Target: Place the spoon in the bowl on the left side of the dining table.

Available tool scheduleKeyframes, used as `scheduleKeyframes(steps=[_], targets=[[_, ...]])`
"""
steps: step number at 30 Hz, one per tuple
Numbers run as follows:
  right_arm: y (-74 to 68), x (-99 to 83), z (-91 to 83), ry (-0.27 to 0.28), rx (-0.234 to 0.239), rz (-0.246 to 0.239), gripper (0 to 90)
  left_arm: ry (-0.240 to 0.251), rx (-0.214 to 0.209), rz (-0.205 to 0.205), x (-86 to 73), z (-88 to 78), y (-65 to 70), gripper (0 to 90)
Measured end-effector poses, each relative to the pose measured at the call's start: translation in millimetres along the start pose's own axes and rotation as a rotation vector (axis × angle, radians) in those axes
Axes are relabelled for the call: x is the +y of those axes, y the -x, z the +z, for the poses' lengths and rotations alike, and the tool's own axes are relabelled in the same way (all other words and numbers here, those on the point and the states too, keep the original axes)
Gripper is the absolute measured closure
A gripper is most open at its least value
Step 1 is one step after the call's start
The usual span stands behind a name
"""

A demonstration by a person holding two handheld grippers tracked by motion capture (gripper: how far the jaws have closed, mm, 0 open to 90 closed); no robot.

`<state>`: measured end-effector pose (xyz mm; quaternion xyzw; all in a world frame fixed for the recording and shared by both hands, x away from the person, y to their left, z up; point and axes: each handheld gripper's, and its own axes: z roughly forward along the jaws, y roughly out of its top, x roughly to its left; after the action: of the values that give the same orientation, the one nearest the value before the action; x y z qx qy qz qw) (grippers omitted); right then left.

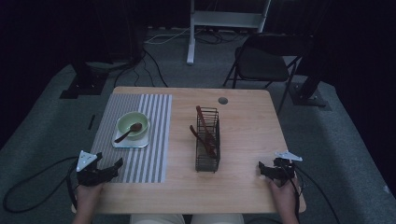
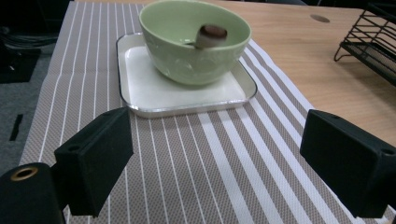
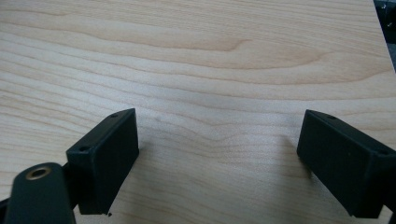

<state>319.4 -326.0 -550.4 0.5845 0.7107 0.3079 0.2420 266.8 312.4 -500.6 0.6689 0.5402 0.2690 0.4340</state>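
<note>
A pale green bowl (image 1: 132,125) (image 2: 194,39) stands on a small white tray (image 1: 117,143) (image 2: 154,88) on a striped placemat (image 1: 152,140) (image 2: 196,168). A brown spoon (image 1: 129,132) (image 2: 211,33) rests in the bowl, its handle sticking out over the rim. My left gripper (image 1: 116,167) (image 2: 219,168) hovers open over the mat's near left corner, nothing between its jaws, a short way from the tray. My right gripper (image 1: 261,170) (image 3: 219,168) stands open over bare wood at the table's near right.
A black wire basket (image 1: 207,140) (image 2: 371,44) with brown utensils (image 1: 204,130) stands mid-table. The wooden table (image 1: 243,186) has a round cable hole (image 1: 222,100) at the back. A folding chair (image 1: 266,58) and a white stand (image 1: 191,32) lie beyond the far edge.
</note>
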Motion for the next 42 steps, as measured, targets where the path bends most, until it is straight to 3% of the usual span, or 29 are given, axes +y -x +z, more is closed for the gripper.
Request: scheduleKeyframes(steps=[25, 30, 33, 42], targets=[[0.0, 0.0, 0.0, 0.0, 0.0, 0.0, 12.1, -0.001, -0.017, -0.03, -42.3, -29.7, 2.5, 9.5], [0.0, 0.0, 0.0, 0.0, 0.0, 0.0, 12.1, 0.0, -0.008, -0.057, -50.9, -36.4, 1.4, 9.5], [0.0, 0.0, 0.0, 0.0, 0.0, 0.0, 12.1, -0.005, 0.002, -0.048, -56.5, -39.6, 2.4, 9.5], [0.0, 0.0, 0.0, 0.0, 0.0, 0.0, 12.1, -0.019, 0.041, -0.069, -68.9, -52.9, -5.8, 9.5]])
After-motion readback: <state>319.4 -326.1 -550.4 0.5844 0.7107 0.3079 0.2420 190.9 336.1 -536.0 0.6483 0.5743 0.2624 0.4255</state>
